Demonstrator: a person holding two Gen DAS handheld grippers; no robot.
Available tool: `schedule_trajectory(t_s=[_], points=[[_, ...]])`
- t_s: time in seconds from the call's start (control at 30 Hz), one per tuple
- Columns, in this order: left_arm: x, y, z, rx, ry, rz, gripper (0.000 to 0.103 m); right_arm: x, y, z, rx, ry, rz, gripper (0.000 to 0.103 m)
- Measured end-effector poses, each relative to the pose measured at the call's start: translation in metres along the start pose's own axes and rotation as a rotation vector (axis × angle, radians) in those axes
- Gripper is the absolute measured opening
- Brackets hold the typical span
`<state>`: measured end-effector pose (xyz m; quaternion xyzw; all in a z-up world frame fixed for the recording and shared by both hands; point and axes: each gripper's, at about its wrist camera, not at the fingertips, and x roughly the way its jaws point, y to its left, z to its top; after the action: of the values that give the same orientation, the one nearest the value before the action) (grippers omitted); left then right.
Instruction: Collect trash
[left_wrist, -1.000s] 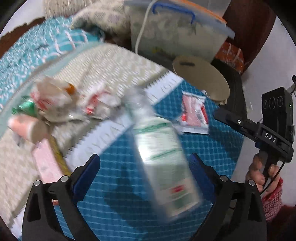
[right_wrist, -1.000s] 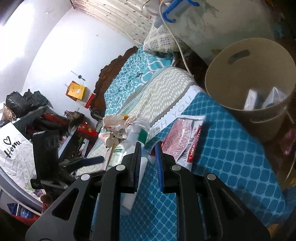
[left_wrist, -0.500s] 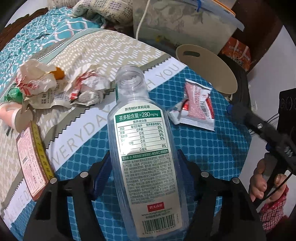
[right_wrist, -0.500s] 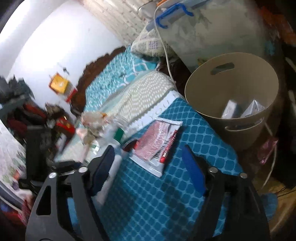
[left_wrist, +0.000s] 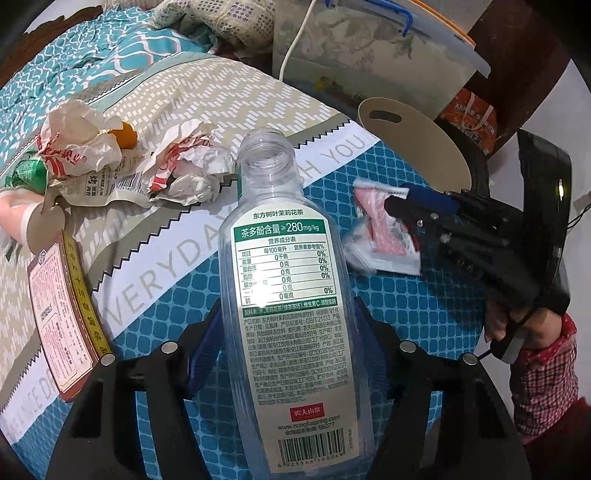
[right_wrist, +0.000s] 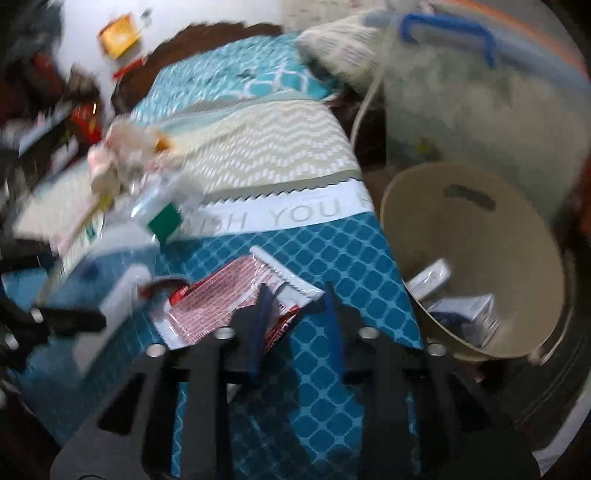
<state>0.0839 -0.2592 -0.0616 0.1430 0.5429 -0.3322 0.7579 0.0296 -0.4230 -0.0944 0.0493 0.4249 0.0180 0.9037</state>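
Left tongs (left_wrist: 286, 332) clamped on clear bottle (left_wrist: 284, 280) at lower body; its long axis runs straight away from tongs, open neck at far end.

Right tongs (right_wrist: 295, 314) have just been closing, blue pads nearly together on near corner of red-white wrapper (right_wrist: 229, 295); firm pinch likely, blur leaves it unsure.

Wrapper lies on teal bedspread (right_wrist: 332, 258).

Beige bin (right_wrist: 476, 266) off bed edge at right, nearer right tongs; bottle must cross over wrapper to reach it.
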Motion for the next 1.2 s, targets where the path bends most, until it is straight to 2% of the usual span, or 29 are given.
schedule_trajectory(t_s=[0.07, 0.13, 0.27, 0.4, 0.6, 0.77, 0.93, 0.97, 1.0, 1.03, 1.07, 1.13, 1.17, 1.2], points=[[-0.001, -0.003, 0.0, 0.008, -0.002, 0.009, 0.062, -0.002, 0.003, -0.004, -0.007, -0.014, 0.001, 0.015], [-0.001, -0.005, 0.001, 0.013, -0.002, 0.008, 0.062, -0.008, -0.001, -0.007, 0.029, -0.045, 0.021, 0.013], [-0.003, -0.009, 0.007, 0.003, 0.007, -0.057, 0.061, -0.029, -0.017, -0.008, 0.107, -0.127, 0.02, 0.011], [-0.005, -0.027, 0.024, 0.037, -0.013, -0.083, 0.061, -0.051, -0.043, -0.003, 0.175, -0.205, -0.044, 0.01], [0.011, -0.064, 0.066, 0.108, -0.013, -0.161, 0.06, -0.077, -0.114, -0.004, 0.343, -0.288, -0.166, 0.01], [0.038, -0.099, 0.11, 0.168, 0.004, -0.182, 0.06, -0.08, -0.152, -0.01, 0.435, -0.295, -0.223, 0.01], [0.067, -0.119, 0.149, 0.155, 0.03, -0.186, 0.062, -0.063, -0.165, -0.011, 0.469, -0.262, -0.251, 0.013], [0.072, -0.119, 0.156, 0.132, 0.04, -0.181, 0.064, -0.06, -0.166, -0.011, 0.476, -0.253, -0.245, 0.013], [0.075, -0.119, 0.161, 0.115, 0.044, -0.179, 0.074, -0.057, -0.167, -0.01, 0.484, -0.244, -0.236, 0.013], [0.074, -0.117, 0.166, 0.096, 0.031, -0.183, 0.076, -0.056, -0.168, -0.011, 0.493, -0.24, -0.225, 0.014], [0.071, -0.116, 0.17, 0.087, 0.018, -0.19, 0.076, -0.056, -0.168, -0.012, 0.501, -0.246, -0.213, 0.016], [0.057, -0.113, 0.173, 0.078, -0.016, -0.208, 0.076, -0.058, -0.166, -0.014, 0.508, -0.257, -0.198, 0.034], [0.048, -0.111, 0.172, 0.08, -0.039, -0.217, 0.076, -0.061, -0.164, -0.016, 0.512, -0.27, -0.197, 0.064], [0.039, -0.109, 0.17, 0.083, -0.059, -0.214, 0.076, -0.065, -0.162, -0.017, 0.514, -0.291, -0.202, 0.079]])
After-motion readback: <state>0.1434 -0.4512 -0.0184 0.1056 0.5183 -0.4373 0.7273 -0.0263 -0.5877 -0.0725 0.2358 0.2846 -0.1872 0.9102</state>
